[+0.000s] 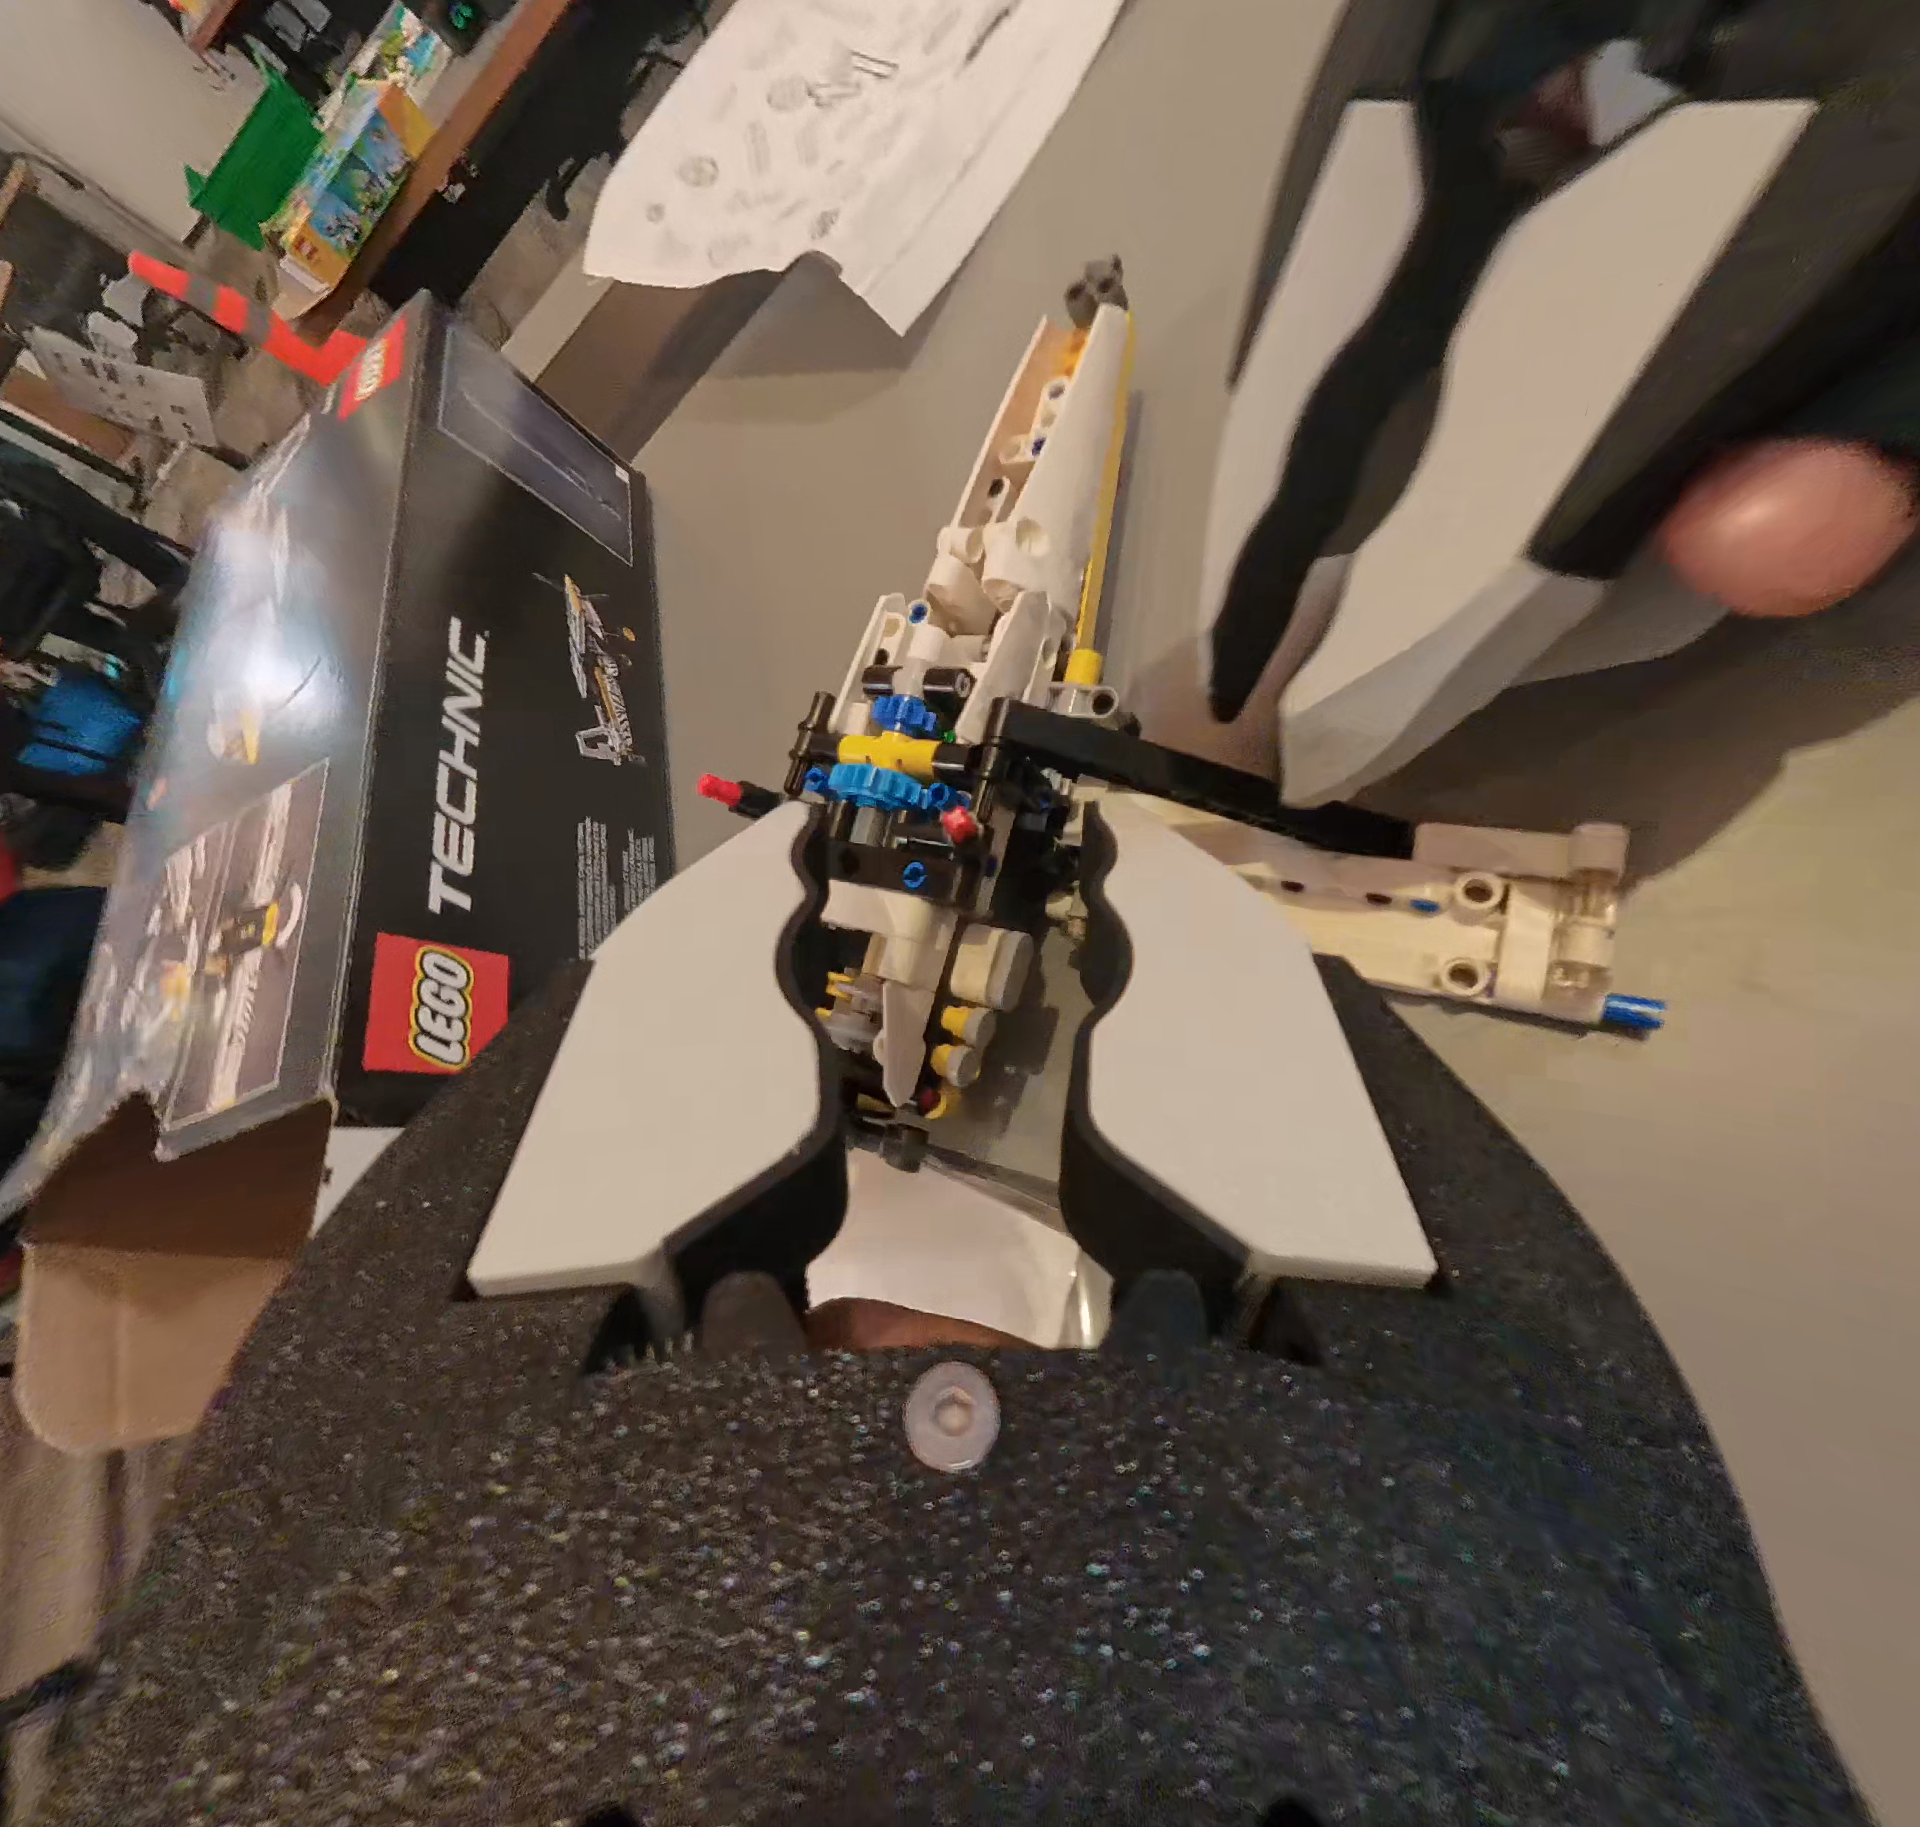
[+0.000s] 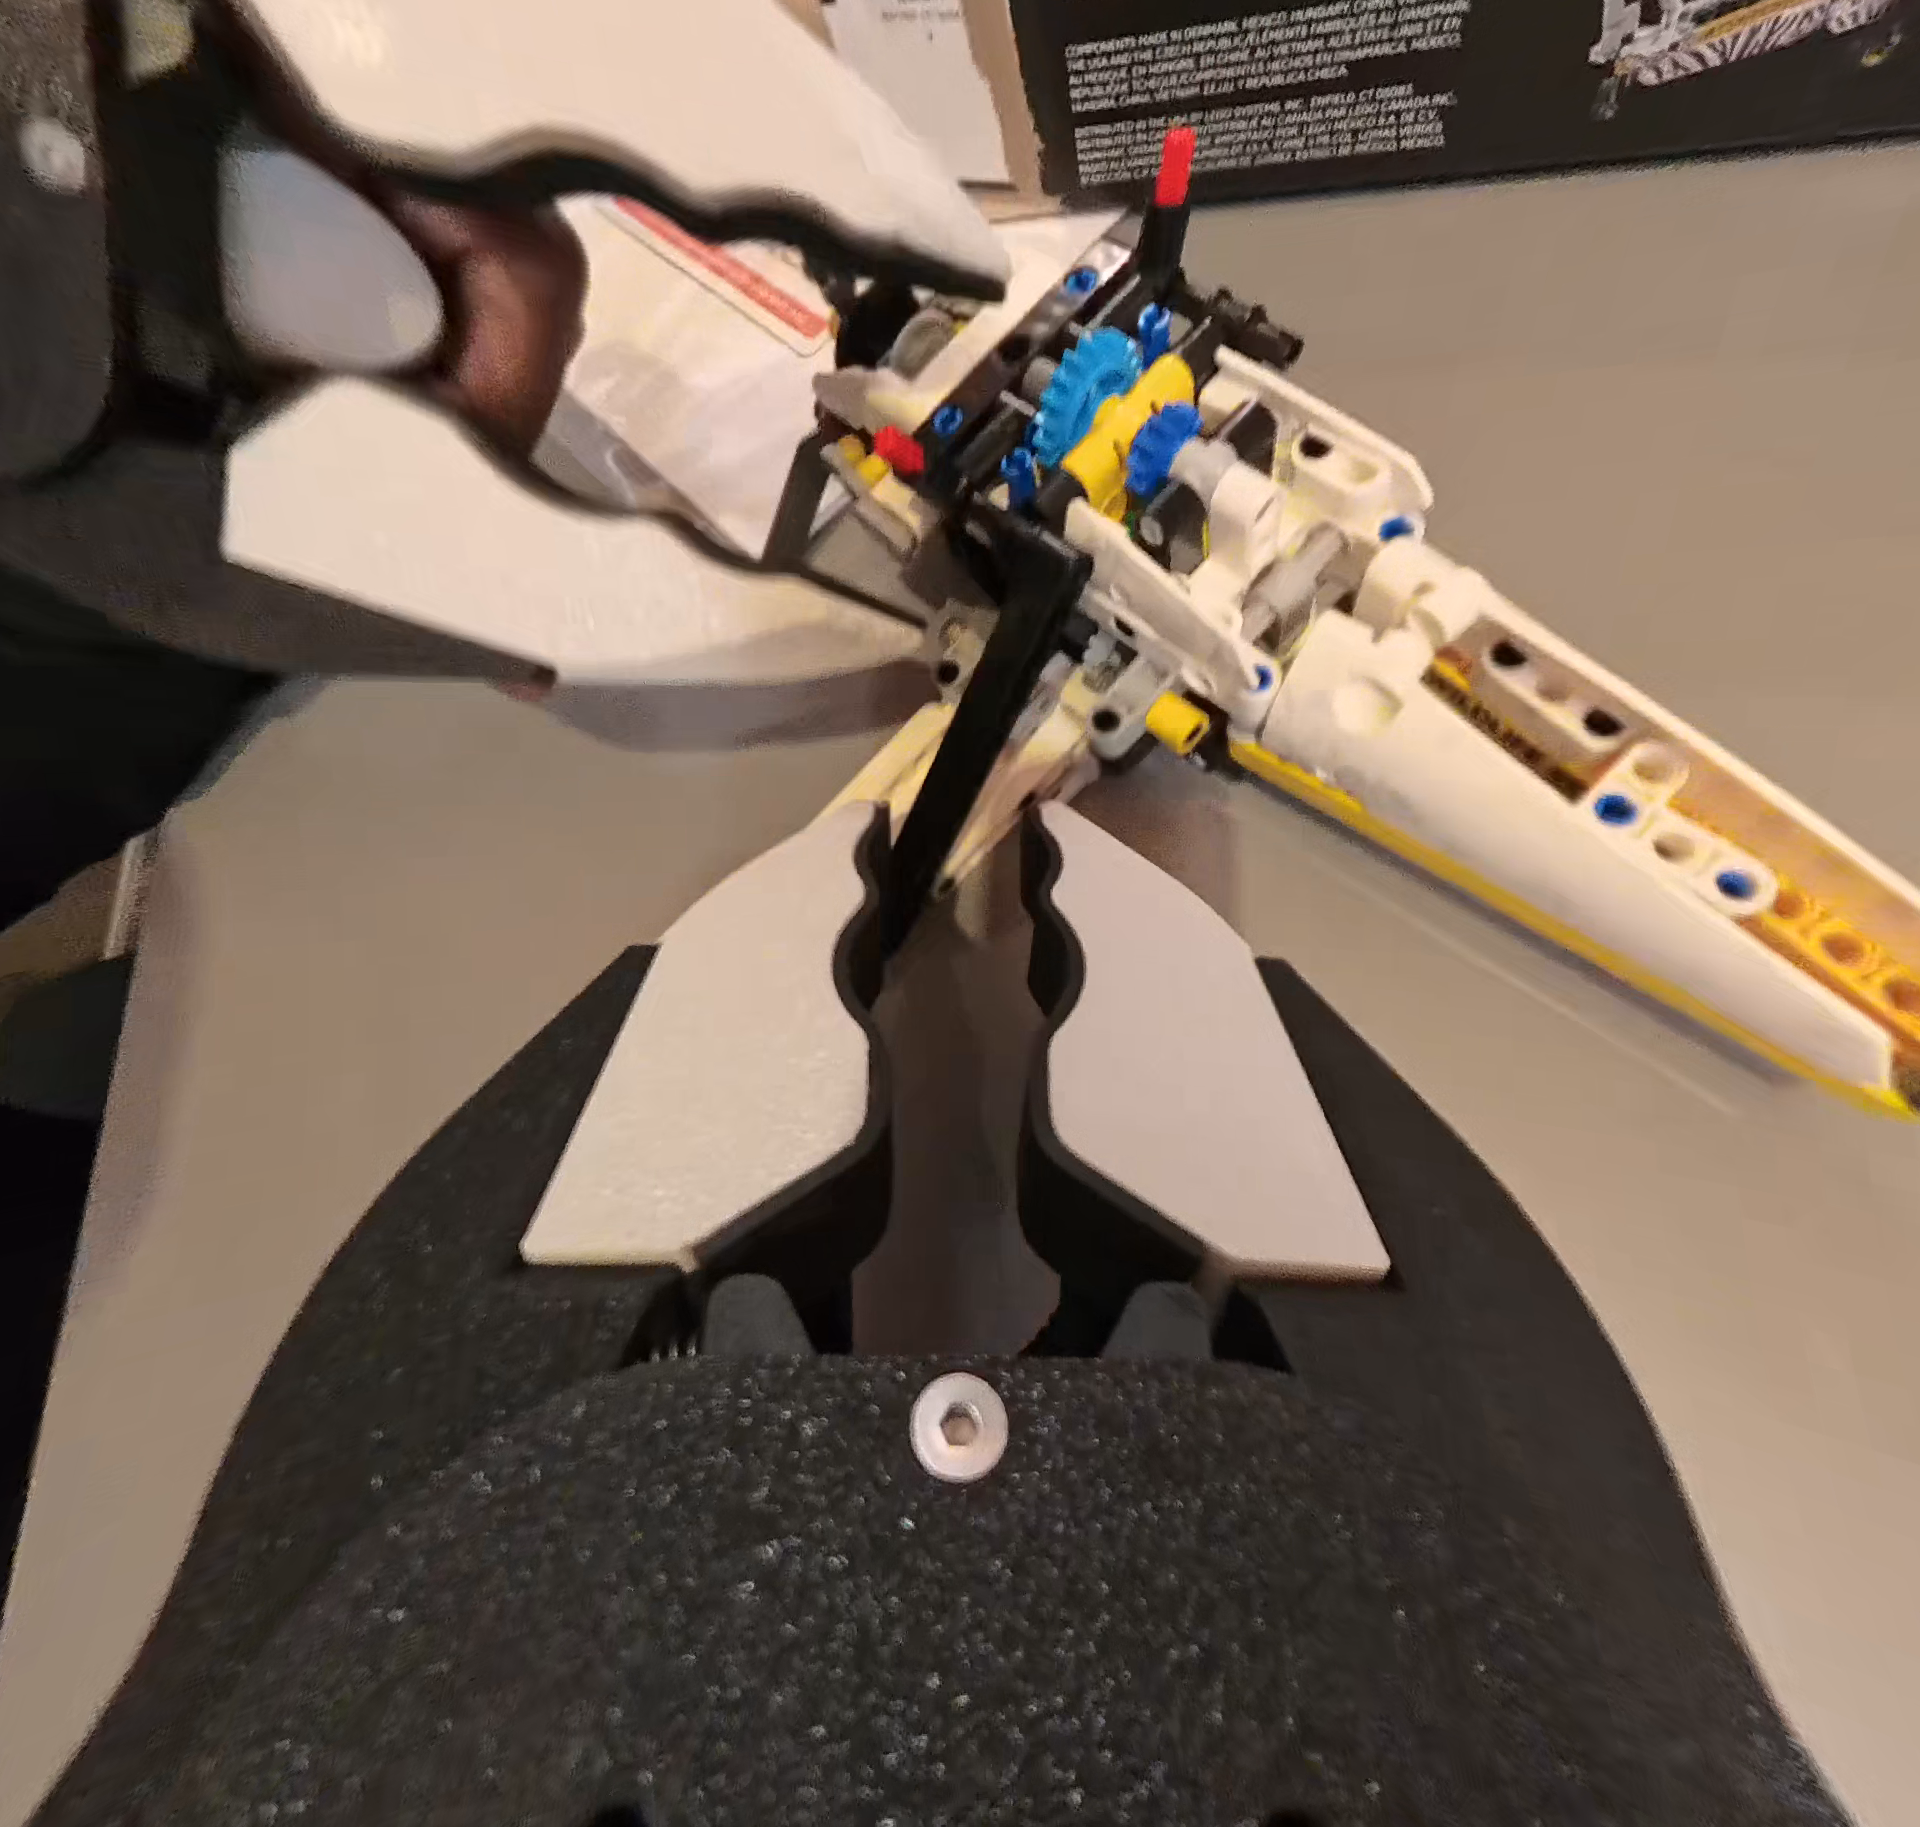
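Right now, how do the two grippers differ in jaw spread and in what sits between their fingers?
The left gripper stands wide, its fingers around the chunky gear end of the brick-built aircraft model; the right gripper stands far narrower, with only the model's thin black beam between its fingers. The beam lies by one right finger, with a visible gap to the other. Both are grey-fingered with wavy black pads, working the same model.

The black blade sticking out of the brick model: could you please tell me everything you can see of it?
The black blade is a long, flat, thin strip of what looks like plastic, fixed at one end to the brick model near its blue gears. It juts out sideways over the grey table. Its free end lies between the right gripper's fingers, against one pad; the other pad stands clear.
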Demonstrator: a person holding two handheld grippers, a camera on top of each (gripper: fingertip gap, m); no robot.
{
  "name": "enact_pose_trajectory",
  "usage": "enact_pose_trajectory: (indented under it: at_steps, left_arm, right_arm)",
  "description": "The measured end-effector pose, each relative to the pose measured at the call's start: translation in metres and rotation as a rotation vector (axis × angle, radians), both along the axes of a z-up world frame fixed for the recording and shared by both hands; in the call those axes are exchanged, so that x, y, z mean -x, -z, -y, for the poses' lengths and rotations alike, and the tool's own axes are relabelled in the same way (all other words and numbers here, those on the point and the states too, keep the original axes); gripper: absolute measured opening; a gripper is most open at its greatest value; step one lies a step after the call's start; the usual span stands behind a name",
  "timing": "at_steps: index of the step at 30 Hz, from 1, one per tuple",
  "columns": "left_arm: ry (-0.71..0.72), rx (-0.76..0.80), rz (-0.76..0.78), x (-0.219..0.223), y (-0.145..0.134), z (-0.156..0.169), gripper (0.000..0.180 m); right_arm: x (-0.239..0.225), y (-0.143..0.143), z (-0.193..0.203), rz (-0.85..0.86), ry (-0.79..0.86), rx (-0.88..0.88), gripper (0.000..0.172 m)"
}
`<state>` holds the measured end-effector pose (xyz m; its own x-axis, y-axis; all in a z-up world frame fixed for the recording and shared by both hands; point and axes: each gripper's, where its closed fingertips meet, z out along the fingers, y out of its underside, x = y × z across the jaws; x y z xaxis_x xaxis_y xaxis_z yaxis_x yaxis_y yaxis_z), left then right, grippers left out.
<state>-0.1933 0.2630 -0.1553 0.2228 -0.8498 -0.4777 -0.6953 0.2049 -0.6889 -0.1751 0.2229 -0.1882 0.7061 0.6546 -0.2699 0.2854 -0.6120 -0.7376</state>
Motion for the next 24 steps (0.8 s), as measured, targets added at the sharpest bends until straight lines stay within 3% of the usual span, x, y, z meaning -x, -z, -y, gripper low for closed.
enact_pose_trajectory:
  at_steps: [6, 11, 20, 24]
  left_arm:
    - [0.033, -0.12, -0.093, -0.005, 0.011, -0.005, 0.042]
    - [0.077, -0.176, -0.092, -0.007, 0.009, 0.003, 0.034]
    - [0.412, -0.244, -0.082, -0.026, 0.002, 0.1, 0.025]
    - [0.408, -0.278, -0.119, -0.033, 0.006, 0.121, 0.015]
  right_arm:
    - [0.012, 0.005, -0.014, 0.082, 0.002, -0.028, 0.015]
    - [0.011, 0.005, 0.0, 0.053, 0.01, -0.01, 0.014]
    - [0.002, 0.005, 0.094, 0.042, -0.005, 0.013, 0.014]
    - [-0.011, 0.003, 0.109, 0.118, 0.055, -0.044, 0.014]
